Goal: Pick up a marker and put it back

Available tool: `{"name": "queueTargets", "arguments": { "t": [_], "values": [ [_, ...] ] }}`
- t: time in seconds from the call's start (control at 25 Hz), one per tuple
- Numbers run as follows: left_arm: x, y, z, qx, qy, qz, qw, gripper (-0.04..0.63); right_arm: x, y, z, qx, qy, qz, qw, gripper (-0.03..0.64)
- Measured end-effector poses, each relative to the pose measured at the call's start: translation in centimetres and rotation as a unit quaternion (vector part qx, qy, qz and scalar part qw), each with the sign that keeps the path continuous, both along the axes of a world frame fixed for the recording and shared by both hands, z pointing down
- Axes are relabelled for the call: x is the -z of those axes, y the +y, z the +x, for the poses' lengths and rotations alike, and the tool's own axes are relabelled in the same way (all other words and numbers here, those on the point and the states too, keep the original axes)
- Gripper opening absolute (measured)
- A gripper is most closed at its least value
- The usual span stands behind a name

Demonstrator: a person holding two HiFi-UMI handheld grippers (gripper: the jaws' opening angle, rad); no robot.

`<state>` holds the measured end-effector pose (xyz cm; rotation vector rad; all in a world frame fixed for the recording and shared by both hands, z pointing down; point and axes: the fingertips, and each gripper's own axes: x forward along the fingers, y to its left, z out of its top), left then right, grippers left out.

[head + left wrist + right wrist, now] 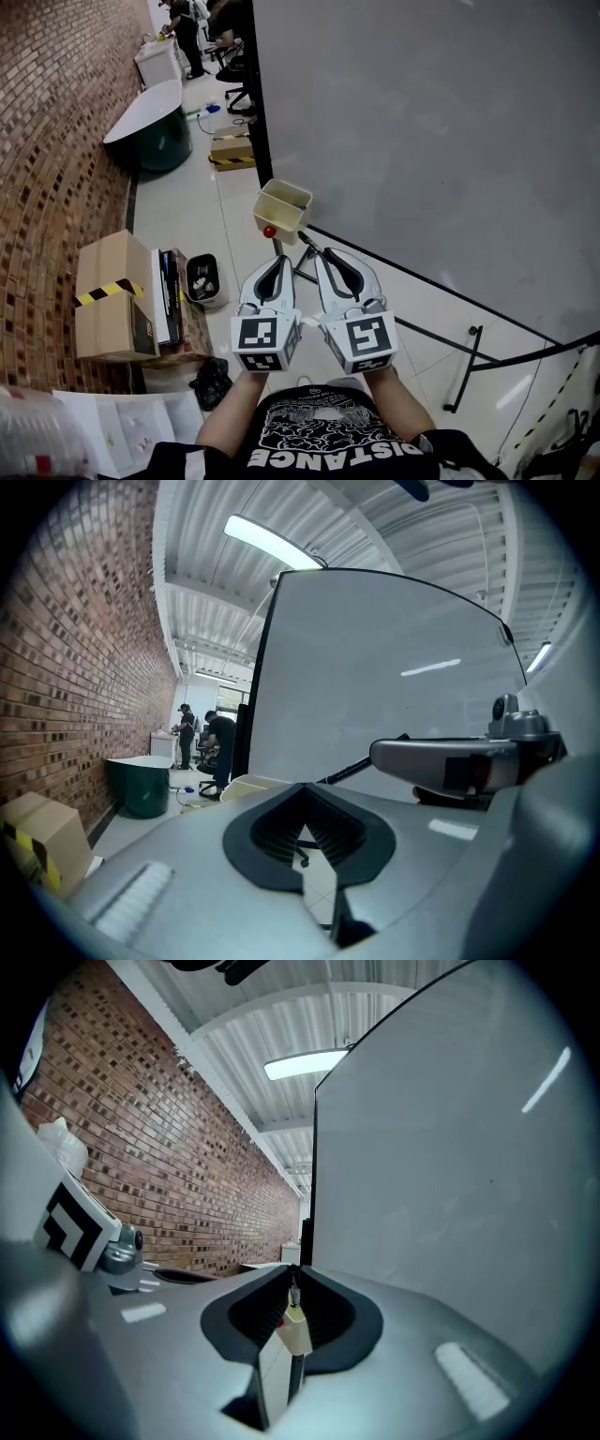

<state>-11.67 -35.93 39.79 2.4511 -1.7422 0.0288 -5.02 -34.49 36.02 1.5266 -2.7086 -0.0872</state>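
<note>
A marker [292,1333] with a white barrel and a cream collar sits between the jaws of my right gripper [293,1275], which is shut on it. In the head view its dark tip [303,240] pokes out past my right gripper [315,252], just right of a cream holder box [283,208] fixed at the whiteboard's [422,141] lower left corner. A red round piece [269,231] shows on the box's near side. My left gripper [278,261] hangs beside the right one, jaws shut with nothing between them [303,789].
Cardboard boxes [108,295] and a small bin [202,279] stand on the floor by the brick wall at left. A dark green tub [150,127] is farther back. The whiteboard's black stand legs [469,366] run along the floor at right. People stand far back.
</note>
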Motion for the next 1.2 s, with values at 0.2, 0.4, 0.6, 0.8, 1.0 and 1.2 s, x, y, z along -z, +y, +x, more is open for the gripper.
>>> {"name": "queueTargets", "arguments": {
  "t": [0.2,0.4,0.6,0.8,1.0,1.2],
  "values": [
    [-0.4,-0.3,-0.4,0.005,-0.001,-0.007,1.0000,0.006,-0.2,-0.4,-0.3,0.003,0.003,0.000,1.000,0.037],
    [-1.2,-0.6,-0.2,-0.009,-0.006,-0.019,0.9997,0.006,-1.0,-1.9,-1.2,0.006,0.018,-0.005,1.000,0.037],
    [-1.6,-0.8,-0.8,-0.009,-0.008,-0.025,0.9996,0.006,-2.1,-3.9,-1.9,0.009,0.034,-0.016,0.999,0.037],
    [-1.9,-1.4,-1.8,-0.003,-0.010,-0.029,0.9995,0.006,-3.3,-5.5,-2.8,0.010,0.045,-0.030,0.998,0.037],
    [-2.0,-1.6,-2.9,0.002,-0.010,-0.030,0.9995,0.006,-4.5,-6.9,-3.9,0.009,0.054,-0.039,0.998,0.037],
    [-2.2,-1.9,-3.9,0.013,-0.012,-0.031,0.9994,0.006,-5.9,-8.4,-4.6,0.011,0.072,-0.050,0.996,0.037]
  ]
}}
